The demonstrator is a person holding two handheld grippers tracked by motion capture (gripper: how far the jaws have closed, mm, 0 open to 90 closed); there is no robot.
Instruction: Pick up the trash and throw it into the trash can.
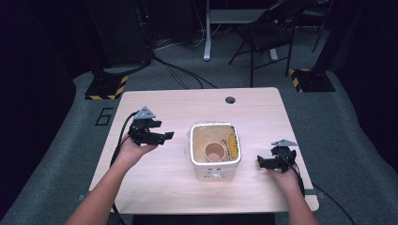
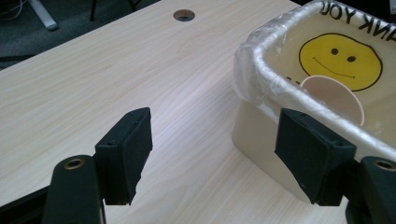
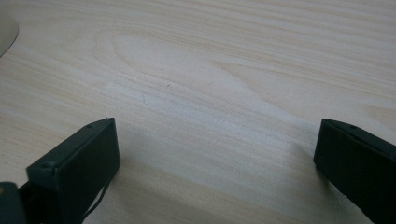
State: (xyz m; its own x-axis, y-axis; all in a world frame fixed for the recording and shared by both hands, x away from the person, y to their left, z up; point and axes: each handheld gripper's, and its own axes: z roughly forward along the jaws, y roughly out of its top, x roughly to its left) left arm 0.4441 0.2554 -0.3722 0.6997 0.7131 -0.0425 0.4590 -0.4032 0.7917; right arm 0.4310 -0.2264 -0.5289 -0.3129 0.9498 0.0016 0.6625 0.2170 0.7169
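Bin: one square white bin (image 1: 215,171) stands mid-table, lined with a crinkly clear plastic bag (image 2: 261,56) printed with a yellow smiley face.
Cup: one round tan paper cup (image 1: 215,151) sits inside the bin, mouth up.
Left gripper (image 1: 162,136): held above the table just left of the bin, jaws spread wide, nothing between them.
Right gripper (image 1: 261,162): low at the bin's right, jaws wide apart, empty.
Table (image 1: 169,105): pale wood grain, smooth, with one round cable hole (image 1: 230,100) near the far edge.
Beyond: a black folding chair (image 1: 267,33) on grey carpet.
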